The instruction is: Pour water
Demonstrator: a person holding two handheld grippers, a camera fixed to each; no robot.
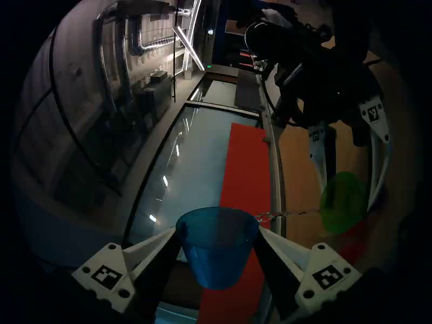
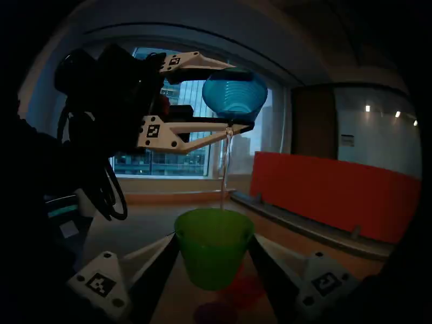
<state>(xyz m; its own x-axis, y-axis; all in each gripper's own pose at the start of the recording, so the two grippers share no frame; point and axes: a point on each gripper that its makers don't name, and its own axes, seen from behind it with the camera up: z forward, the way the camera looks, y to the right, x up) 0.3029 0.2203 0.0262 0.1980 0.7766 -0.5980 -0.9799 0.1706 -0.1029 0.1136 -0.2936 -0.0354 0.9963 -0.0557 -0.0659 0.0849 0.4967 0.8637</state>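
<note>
Blue cup sits nearest in the left gripper view, clamped between the fingers of the left claw. That claw is closed to the cup's width, with both fingers pressing its sides. In the right gripper view this cup hangs above and just beyond the right claw, tipped on its side. A thin stream of water drops from its rim into the green cup. The right claw grips that green cup upright between its fingers, closed only as far as the cup's walls allow.

Pouring looks to be under way. To do it well, hold the tilt gentle so the stream runs thin, and centre the green cup's mouth under the blue rim. Level the blue cup before the green one brims; how full either is cannot be told.
</note>
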